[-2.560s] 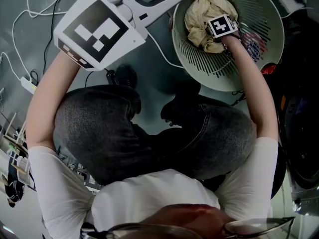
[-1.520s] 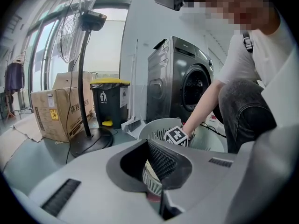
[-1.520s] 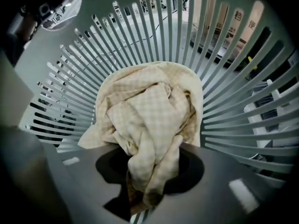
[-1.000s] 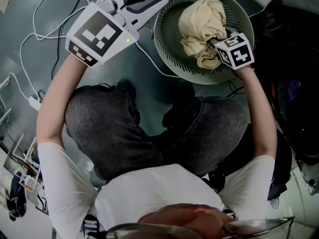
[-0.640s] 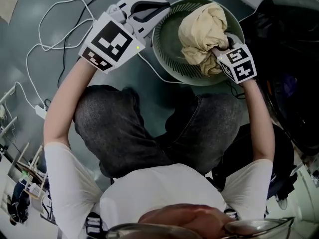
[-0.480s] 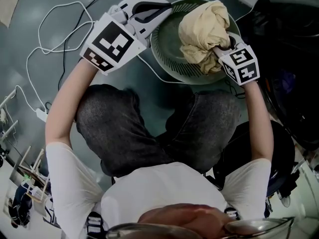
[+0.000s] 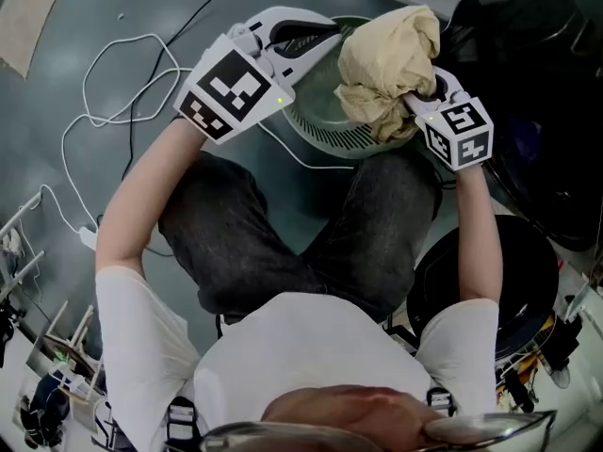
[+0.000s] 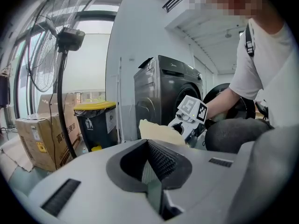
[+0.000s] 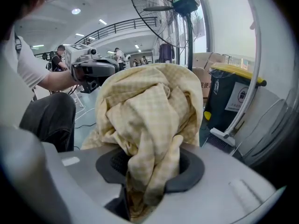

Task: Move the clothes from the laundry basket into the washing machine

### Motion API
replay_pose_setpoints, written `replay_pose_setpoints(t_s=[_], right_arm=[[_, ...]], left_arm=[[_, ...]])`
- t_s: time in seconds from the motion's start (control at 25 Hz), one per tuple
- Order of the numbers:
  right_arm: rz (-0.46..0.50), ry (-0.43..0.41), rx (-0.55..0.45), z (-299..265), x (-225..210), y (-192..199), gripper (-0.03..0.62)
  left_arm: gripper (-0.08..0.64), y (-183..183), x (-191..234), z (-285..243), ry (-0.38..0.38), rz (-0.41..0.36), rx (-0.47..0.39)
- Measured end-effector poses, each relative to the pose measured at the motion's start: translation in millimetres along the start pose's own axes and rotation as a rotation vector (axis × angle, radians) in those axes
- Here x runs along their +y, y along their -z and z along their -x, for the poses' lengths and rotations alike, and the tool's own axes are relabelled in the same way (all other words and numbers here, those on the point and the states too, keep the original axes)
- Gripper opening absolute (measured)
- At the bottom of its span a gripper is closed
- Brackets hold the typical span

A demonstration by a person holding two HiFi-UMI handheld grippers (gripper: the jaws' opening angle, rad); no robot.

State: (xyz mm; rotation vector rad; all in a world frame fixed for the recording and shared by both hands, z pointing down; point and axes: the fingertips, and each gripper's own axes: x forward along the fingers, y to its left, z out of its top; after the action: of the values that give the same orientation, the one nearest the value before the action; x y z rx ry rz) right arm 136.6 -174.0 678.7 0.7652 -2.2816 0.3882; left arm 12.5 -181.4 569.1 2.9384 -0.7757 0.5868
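- Far left – white cable (image 7: 104,73) loops loose on the floor, well apart from the work. Ignore it.
- Your left hand-held gripper (image 7: 316,36) sits at the near-left rim of the laundry basket (image 7: 320,132). In its own view the jaws are together with nothing between them (image 8: 148,158) – it's idle.
- Only a strip of the basket's slatted wall shows under the bundle, and nothing else shows on that strip. The rest is hidden, so I can't tell if more clothes remain.
- The beige checked garment (image 7: 386,59) is bunched up and hanging over the basket, not lying in it. No part of it looks draped on the rim.
- Your right hand-held gripper (image 7: 416,97) has it. In the right gripper view, the jaws (image 9: 149,171) are clamped narrow on a thick fold of the cloth (image 9: 149,101), and the bulk of the cloth stands above the pads.
- The washing machine (image 8: 166,92) stands off to your right side. Its drum holds none of this garment yet.
- Progress, my read – the pick is done, while the carry and drop into the drum are still to do. After that, check the basket for leftovers.
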Motion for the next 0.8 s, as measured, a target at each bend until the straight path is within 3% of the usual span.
replay_pose_setpoints(t_s=[0.2,0.52,0.8], right_arm=[[-0.017,0.034,-0.071,23,-7,-21,0.169],[-0.103,0.162,-0.160,57,-22,-21,0.170],[-0.144,0.287,-0.196,99,-36,0,0.170]], left_arm=[[0.006,-20,-7,-10,0.022,-0.002,-0.016],[0.005,-38,-29,-55,0.033,0.136,-0.041],[0.006,-55,-51,-82,0.098,0.079,-0.128]])
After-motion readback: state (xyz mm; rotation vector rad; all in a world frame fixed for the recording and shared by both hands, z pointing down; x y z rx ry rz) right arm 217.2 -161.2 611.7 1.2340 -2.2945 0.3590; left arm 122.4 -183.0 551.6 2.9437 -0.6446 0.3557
